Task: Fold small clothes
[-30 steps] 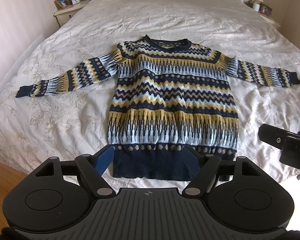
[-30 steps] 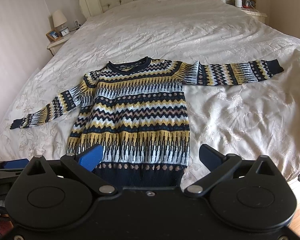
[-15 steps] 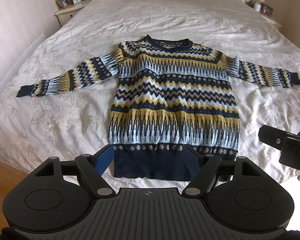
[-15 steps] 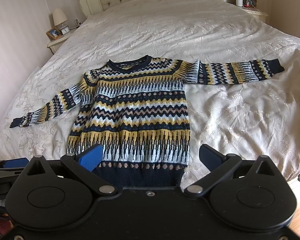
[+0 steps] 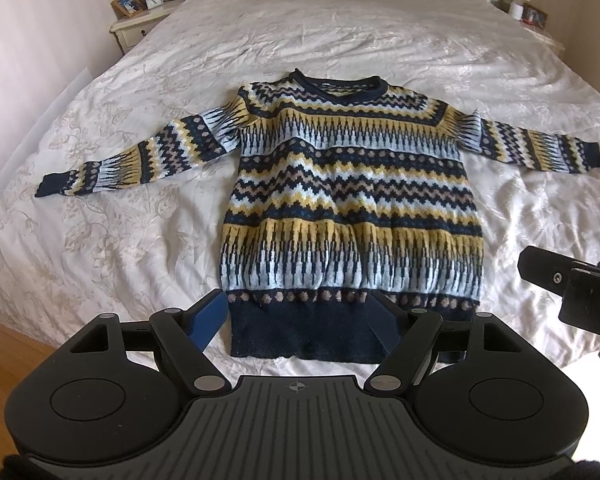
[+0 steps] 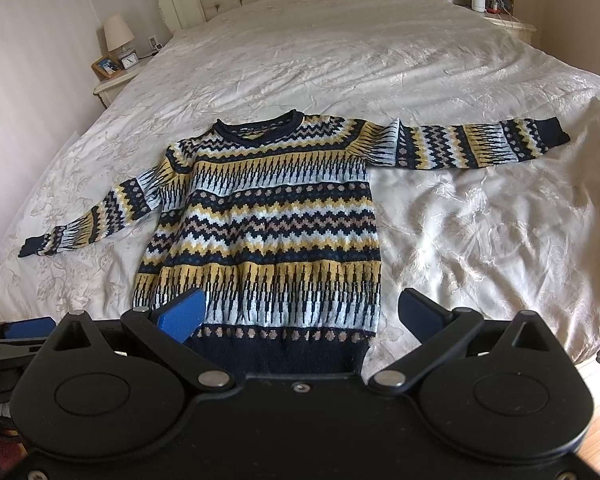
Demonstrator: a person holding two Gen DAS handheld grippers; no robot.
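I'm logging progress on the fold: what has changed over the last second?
Almost nothing. Both views creep very slightly. The sweater stays spread flat on the bed, sleeves out. The left gripper and right gripper stay open, holding nothing.

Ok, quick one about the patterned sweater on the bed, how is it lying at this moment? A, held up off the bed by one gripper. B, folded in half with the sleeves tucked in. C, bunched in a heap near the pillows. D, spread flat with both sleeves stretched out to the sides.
D: the sweater lies flat on the bed, its sleeves stretched out to either side, and the left gripper and right gripper are both open, holding nothing.
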